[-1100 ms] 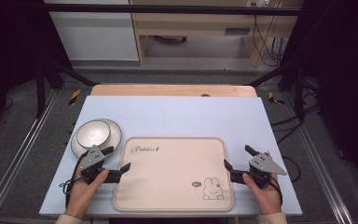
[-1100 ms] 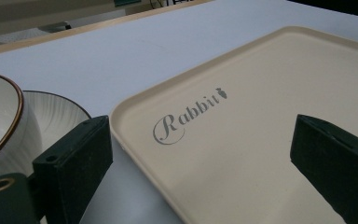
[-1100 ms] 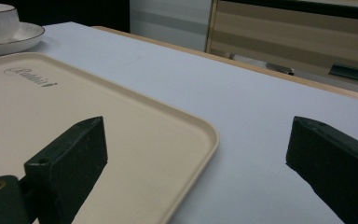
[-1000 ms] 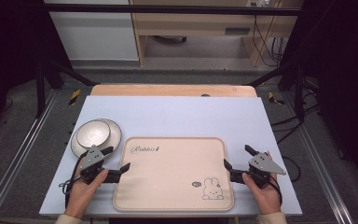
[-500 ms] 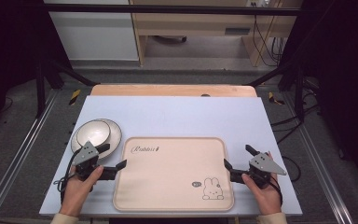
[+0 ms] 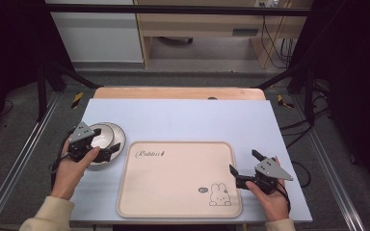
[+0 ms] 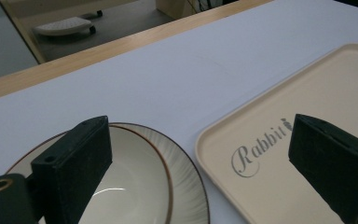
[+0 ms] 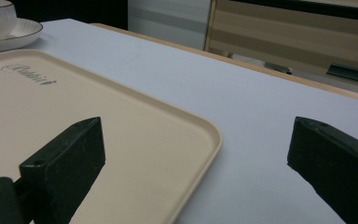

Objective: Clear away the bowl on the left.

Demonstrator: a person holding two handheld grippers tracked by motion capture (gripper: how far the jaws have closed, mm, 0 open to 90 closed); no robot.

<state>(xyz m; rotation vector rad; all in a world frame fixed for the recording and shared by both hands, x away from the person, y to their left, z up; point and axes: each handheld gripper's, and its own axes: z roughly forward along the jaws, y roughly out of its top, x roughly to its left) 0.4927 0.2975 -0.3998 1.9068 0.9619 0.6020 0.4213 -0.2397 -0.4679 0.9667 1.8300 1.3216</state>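
Note:
A beige tray (image 6: 178,178) with a rabbit print and the word "Rabbit" lies at the middle front of the table. To its left a white ribbed plate (image 6: 119,131) with a brown rim holds a white bowl (image 6: 101,136). My left gripper (image 6: 107,139) is open above the plate's near side. In the left gripper view (image 7: 200,135), one jaw hangs over the bowl (image 7: 135,186) and plate (image 7: 184,186), the other over the tray's corner (image 7: 307,93). My right gripper (image 6: 244,161) is open at the tray's right edge. The right gripper view (image 8: 196,140) shows it straddling the tray's rim (image 8: 205,140), empty.
The pale blue tabletop (image 6: 197,115) is bare behind the tray, up to a wooden strip (image 6: 178,92) along its far edge. Black frame legs and cables stand on the floor on both sides. Bowl and plate (image 8: 9,32) show far off in the right gripper view.
My left gripper has moved forward and slightly left, from the tray's left edge to above the plate and bowl. The right gripper has stayed where it was.

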